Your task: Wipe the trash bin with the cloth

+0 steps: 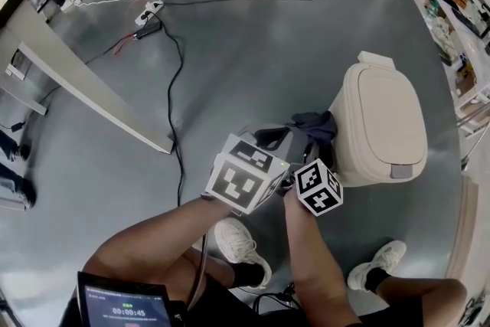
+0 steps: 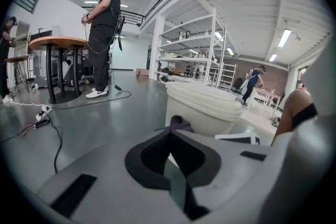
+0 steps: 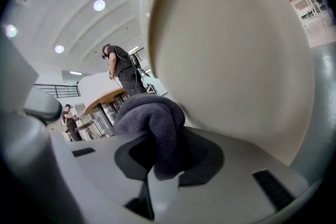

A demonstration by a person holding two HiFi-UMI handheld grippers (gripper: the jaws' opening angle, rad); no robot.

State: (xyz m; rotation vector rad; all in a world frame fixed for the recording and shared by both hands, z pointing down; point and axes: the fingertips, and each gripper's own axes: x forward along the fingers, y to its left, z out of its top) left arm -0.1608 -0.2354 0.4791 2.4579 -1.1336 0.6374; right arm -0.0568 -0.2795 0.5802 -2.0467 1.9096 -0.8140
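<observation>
Nearest us, a screen (image 1: 122, 306) glows below the left gripper (image 1: 269, 137), beside our bare forearms. We hold that gripper with its jaws drawn together on nothing, its tips aimed past the cloth (image 1: 314, 122) toward the bin (image 1: 383, 126).

Just right of it is the right gripper (image 1: 310, 145), its jaws clamped on the cloth. That cloth is a dark grey, thick-piled rag, bunched into a fold that bulges out over the jaw tips.

We see the bin just beyond the right gripper, ahead and right of the left one, upright on the grey floor (image 1: 253, 50). It is cream, smooth and rounded, with its lid down, a small grey tab on the lid's near edge and a hinge block at the far edge. The cloth sits at its left wall, below the lid rim. It looks to be touching, though we cannot be sure.

A black cable (image 1: 178, 111) trails across the floor left of the left gripper.
</observation>
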